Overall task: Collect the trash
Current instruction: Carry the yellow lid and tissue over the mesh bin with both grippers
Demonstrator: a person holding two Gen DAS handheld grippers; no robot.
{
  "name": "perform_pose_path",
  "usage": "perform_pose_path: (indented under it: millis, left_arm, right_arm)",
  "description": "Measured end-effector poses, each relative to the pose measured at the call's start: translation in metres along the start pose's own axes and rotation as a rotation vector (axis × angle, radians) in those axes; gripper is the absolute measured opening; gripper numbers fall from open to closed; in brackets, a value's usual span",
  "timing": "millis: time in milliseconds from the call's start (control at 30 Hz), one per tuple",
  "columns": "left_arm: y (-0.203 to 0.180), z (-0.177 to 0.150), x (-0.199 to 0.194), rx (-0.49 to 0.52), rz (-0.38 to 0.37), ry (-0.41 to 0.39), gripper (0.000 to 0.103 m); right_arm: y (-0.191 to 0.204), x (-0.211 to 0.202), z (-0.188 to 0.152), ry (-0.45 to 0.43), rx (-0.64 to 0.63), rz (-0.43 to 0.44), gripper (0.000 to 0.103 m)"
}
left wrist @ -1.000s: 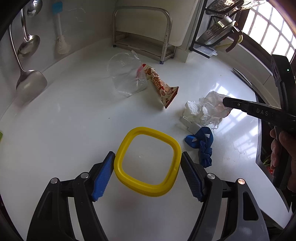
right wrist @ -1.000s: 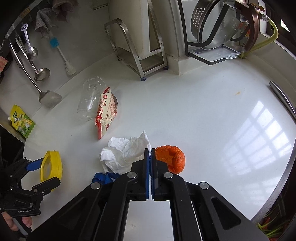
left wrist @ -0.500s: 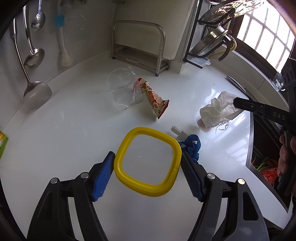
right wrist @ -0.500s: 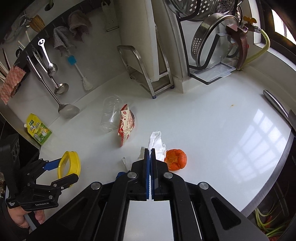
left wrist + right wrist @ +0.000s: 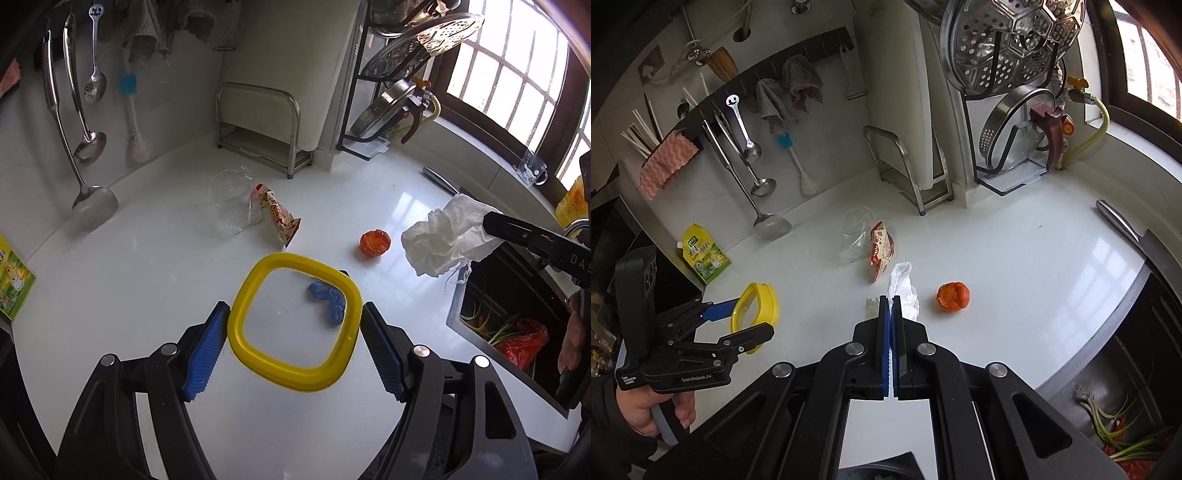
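Observation:
My left gripper (image 5: 295, 328) is shut on a yellow-rimmed clear container (image 5: 293, 325) and holds it above the white counter; it also shows in the right wrist view (image 5: 755, 306). My right gripper (image 5: 891, 301) is shut on a crumpled white tissue (image 5: 903, 288) and holds it up in the air; the tissue (image 5: 443, 236) hangs near the sink in the left wrist view. On the counter lie an orange peel (image 5: 375, 242), a red snack wrapper (image 5: 279, 216), a clear plastic cup (image 5: 234, 205) on its side and a blue scrap (image 5: 328, 299).
A sink (image 5: 517, 325) with green scraps and a red bag lies at the right. A steel rack (image 5: 266, 129) and a pot rack (image 5: 1015, 110) stand at the back. Ladles (image 5: 88, 147) hang on the wall. A yellow pouch (image 5: 705, 254) lies at the left.
Both grippers have risen well above the counter. The right one has lifted the tissue off the counter and uncovered the orange peel. The left still holds the container.

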State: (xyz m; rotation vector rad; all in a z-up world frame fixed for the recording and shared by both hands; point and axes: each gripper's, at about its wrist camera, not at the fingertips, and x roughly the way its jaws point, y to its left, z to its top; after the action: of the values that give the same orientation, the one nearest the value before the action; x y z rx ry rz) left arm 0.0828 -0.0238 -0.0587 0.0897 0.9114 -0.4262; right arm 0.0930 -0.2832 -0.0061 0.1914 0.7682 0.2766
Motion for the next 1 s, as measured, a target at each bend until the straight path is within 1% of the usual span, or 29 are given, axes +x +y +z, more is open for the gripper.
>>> perform_pose_path:
  millis: [200,333,633,833,1000]
  left_arm:
    - [-0.014,-0.018,-0.028,0.005,-0.006,-0.011,0.070]
    - [-0.025,-0.032,-0.041,0.020,-0.007,-0.003,0.070]
    - [-0.050,-0.059,-0.059,0.044,-0.042,0.023,0.070]
    - [-0.076,-0.078,-0.060,0.079,-0.090,0.065,0.070]
    - [-0.100,-0.095,-0.060,0.118,-0.136,0.100,0.070]
  right_arm:
    - [0.008,-0.043,-0.023,-0.021,-0.003,0.012,0.001]
    - [0.011,-0.062,-0.046,-0.009,-0.004,0.015,0.001]
    - [0.017,-0.089,-0.102,0.056,-0.018,0.012,0.001]
    - [0.020,-0.103,-0.143,0.109,0.004,0.026,0.001]
    - [0.023,-0.106,-0.177,0.165,0.034,0.034,0.001]
